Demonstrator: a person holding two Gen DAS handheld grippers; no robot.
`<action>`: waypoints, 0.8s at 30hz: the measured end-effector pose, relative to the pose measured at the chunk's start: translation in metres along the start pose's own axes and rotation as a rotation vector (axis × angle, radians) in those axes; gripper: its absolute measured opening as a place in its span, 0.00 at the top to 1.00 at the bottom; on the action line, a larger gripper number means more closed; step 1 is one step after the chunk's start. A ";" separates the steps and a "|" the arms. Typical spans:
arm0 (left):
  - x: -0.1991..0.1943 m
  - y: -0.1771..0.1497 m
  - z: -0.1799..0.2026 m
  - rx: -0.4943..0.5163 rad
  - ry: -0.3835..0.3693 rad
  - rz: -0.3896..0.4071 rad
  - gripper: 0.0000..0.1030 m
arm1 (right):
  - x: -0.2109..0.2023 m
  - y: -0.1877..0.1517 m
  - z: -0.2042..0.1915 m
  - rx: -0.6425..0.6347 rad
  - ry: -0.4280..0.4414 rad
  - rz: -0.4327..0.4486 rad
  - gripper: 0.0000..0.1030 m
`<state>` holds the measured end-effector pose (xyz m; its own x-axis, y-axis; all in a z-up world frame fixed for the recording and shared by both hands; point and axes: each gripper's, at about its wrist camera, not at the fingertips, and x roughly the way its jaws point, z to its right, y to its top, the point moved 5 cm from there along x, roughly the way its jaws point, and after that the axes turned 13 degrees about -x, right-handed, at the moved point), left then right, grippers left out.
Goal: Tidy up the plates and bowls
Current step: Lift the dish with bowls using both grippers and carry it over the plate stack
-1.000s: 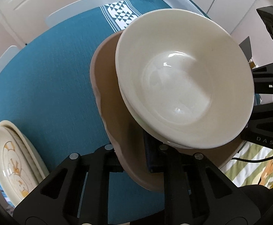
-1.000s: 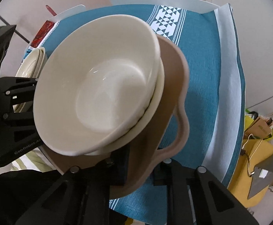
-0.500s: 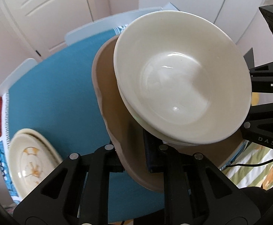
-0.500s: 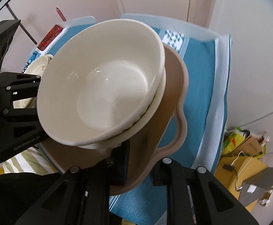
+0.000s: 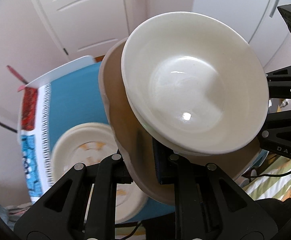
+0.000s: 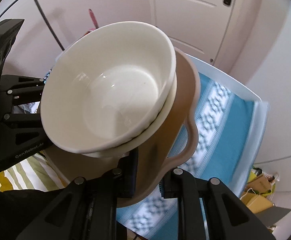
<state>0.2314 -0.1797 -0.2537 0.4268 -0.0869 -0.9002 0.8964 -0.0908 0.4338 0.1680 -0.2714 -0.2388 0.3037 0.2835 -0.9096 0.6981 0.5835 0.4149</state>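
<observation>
The left tool is clenched on the near rim of a wavy-edged tan-brown plate, one pad above the rim and one below. The right tool grips the same tan-brown plate at the opposite edge, its jaws pinched tight on the rim. In the left wrist view the right tool's black frame shows at 3 o'clock; in the right wrist view the left tool's black frame shows at 9 o'clock.

On the plate sits a glossy cream-white ceramic bowl, nested in a second cream bowl whose rim peeks out beneath it. The stack is tilted and held in the air, well apart from the table, which is covered with a teal cloth patterned with a white geometric band.

In the left wrist view, at 7 o'clock, a stack of cream plates with an orange motif lies on the teal cloth, blurred. A red-patterned strip lies at the cloth's 9 o'clock edge. White panelled doors fill the background. In the right wrist view, brown cardboard boxes sit on the floor at 4 o'clock.
</observation>
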 end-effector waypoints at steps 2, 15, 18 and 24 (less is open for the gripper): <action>-0.007 -0.003 -0.021 -0.003 0.013 0.002 0.88 | 0.003 0.013 -0.013 -0.014 0.008 0.002 0.85; 0.011 -0.042 -0.142 -0.009 0.024 -0.108 0.88 | 0.059 0.073 -0.117 0.004 0.068 -0.060 0.84; 0.021 -0.053 -0.156 0.006 0.015 -0.135 0.89 | 0.074 0.075 -0.133 0.033 0.071 -0.073 0.84; 0.036 -0.062 -0.166 0.037 -0.016 -0.153 0.89 | 0.092 0.075 -0.148 0.099 0.045 -0.100 0.84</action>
<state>0.2109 -0.0126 -0.3197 0.2829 -0.0851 -0.9554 0.9458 -0.1409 0.2926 0.1523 -0.0891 -0.2880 0.2012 0.2627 -0.9436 0.7850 0.5330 0.3158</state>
